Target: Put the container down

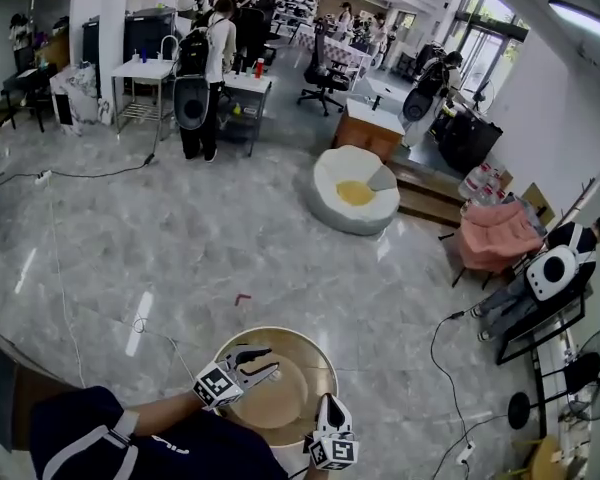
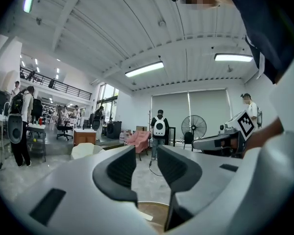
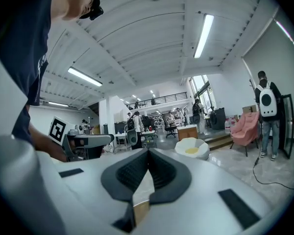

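Grips round wooden container (image 1: 302, 341) by rim with right gripper (image 1: 330, 406), jaws clenched. Holds left gripper (image 1: 270, 364) over its inside, jaws apart, pinching nothing.

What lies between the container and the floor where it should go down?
Nothing visible. The floor around the container looks bare; only a thin cable lies at its left. The spot directly beneath it is hidden by the container itself.

Glossy grey marbled floor (image 1: 180, 238). Standing on it: a round white beanbag seat (image 1: 330, 196) with a yellow centre, a pink armchair (image 1: 495, 238) and a black office chair (image 1: 323, 78). A thin black cable (image 1: 432, 348) trails across it. A small red piece (image 1: 242, 298) lies mid-floor.
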A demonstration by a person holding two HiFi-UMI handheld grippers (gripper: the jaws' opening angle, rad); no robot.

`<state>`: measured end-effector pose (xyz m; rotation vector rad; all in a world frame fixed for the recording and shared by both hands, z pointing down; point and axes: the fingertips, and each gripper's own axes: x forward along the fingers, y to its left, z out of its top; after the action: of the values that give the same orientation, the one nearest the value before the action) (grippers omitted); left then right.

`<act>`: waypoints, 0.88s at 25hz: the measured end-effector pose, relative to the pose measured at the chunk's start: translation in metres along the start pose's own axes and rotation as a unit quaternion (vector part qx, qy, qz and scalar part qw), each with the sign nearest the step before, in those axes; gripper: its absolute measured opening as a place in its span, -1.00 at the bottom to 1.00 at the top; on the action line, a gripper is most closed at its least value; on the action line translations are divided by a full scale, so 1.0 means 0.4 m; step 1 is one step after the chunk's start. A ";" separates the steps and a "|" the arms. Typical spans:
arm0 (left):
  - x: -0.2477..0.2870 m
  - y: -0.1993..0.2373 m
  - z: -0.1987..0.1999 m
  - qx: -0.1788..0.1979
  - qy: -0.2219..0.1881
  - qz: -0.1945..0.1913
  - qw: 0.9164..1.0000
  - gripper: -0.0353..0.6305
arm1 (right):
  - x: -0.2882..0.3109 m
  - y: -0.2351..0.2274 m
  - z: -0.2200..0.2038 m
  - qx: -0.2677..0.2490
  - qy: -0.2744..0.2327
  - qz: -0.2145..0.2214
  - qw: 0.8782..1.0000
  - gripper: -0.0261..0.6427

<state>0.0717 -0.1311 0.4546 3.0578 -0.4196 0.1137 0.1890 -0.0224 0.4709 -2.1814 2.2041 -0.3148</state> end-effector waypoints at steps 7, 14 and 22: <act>0.019 -0.016 -0.004 -0.003 0.006 -0.011 1.000 -0.82 | -0.010 -0.015 0.018 -0.002 -0.002 -0.003 1.000 -0.84; 0.014 -0.015 0.009 0.016 0.007 -0.008 1.000 -0.82 | -0.004 -0.018 0.014 0.004 0.001 0.002 1.000 -0.84; 0.004 -0.009 -0.018 0.021 0.025 -0.007 0.999 -0.82 | 0.011 0.001 0.030 -0.003 -0.006 0.010 1.000 -0.84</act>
<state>0.0737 -0.1274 0.4617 3.0912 -0.3990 0.2000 0.1904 -0.0281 0.4597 -2.1562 2.2231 -0.2942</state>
